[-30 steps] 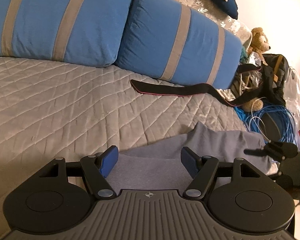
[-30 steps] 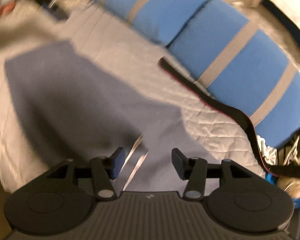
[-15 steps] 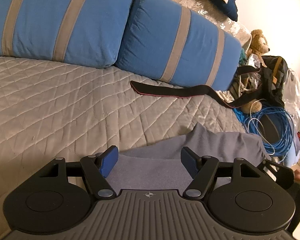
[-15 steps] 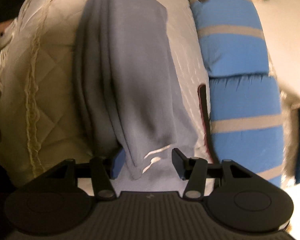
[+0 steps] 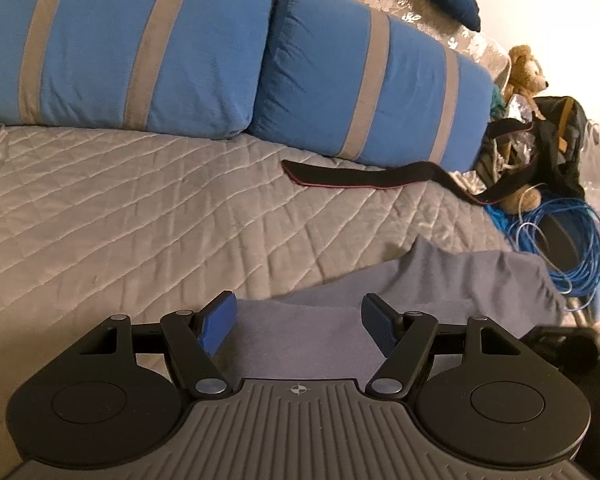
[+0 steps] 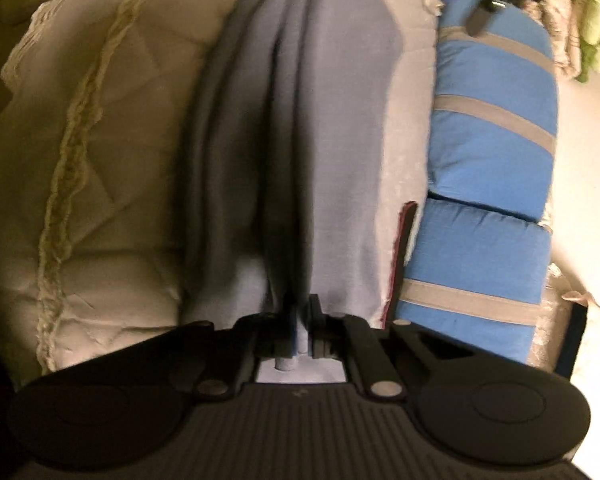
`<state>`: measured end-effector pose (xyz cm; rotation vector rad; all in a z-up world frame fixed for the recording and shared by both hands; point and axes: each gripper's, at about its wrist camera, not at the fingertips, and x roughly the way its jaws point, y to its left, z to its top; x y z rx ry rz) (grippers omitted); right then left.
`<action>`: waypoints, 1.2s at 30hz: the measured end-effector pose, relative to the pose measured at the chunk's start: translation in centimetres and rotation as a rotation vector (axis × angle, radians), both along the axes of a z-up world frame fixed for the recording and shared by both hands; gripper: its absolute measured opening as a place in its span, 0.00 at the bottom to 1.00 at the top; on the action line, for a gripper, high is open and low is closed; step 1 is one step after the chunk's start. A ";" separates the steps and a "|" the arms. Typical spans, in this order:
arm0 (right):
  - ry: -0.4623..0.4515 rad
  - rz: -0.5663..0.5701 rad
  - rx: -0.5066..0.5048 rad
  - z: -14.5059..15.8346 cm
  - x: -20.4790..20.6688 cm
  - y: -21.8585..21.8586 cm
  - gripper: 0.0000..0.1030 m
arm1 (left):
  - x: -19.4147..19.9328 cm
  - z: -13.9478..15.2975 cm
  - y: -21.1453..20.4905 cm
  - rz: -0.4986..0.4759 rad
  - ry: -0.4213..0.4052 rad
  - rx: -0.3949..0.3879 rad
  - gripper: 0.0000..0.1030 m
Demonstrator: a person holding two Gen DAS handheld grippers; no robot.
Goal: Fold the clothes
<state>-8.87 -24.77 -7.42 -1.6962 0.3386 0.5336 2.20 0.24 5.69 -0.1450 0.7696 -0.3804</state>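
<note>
Grey-blue soft fabric garment [image 5: 340, 320] lies on the quilted grey bedspread [image 5: 140, 208], near edge, rumpled at its right end; long lengthwise folds show in the right wrist view [image 6: 332, 160]. Left gripper [image 5: 298, 322]: jaws spread wide over the cloth, gripping nothing, unchanged from 0.5 s ago. Right gripper [image 6: 302, 330]: jaws pressed together, pinching the garment's edge; 0.5 s ago they stood apart. Two blue cushions with grey stripes [image 5: 220, 60] and a black strap [image 5: 360, 178] lie behind.
</note>
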 end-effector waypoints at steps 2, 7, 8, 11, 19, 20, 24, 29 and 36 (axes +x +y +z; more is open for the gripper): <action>-0.026 0.001 0.013 0.8 0.0 -0.2 0.04 | 0.0 -0.1 0.4 0.005 0.007 -0.002 0.66; -0.049 -0.021 0.053 2.4 0.4 -0.7 0.04 | -1.0 -0.1 0.4 -0.019 -0.043 0.084 0.66; -0.051 -0.026 0.063 2.6 0.5 -0.7 0.04 | -1.7 -0.2 0.0 -0.040 -0.083 0.132 0.66; -0.056 -0.034 0.084 3.0 1.1 -0.5 0.04 | -4.3 -0.6 -1.6 -0.164 -0.206 0.251 0.66; -0.059 -0.044 0.103 3.5 1.2 -0.6 0.04 | -12.0 -4.5 -6.9 -0.487 -0.490 0.550 0.66; -0.060 -0.045 0.105 3.5 1.2 -0.6 0.04 | -12.5 -5.2 -7.4 -0.493 -0.517 0.596 0.66; -0.062 -0.049 0.114 3.7 1.3 -0.7 0.04 | -12.6 -7.2 -8.9 -0.476 -0.552 0.741 0.66; -0.066 -0.056 0.123 3.9 1.3 -0.9 0.04 | -12.8 -8.9 -9.2 -0.409 -0.575 0.926 0.66; -0.037 -0.078 0.070 2.5 1.1 -2.1 0.03 | -13.6 -10.5 -9.1 -0.363 -0.537 1.135 0.66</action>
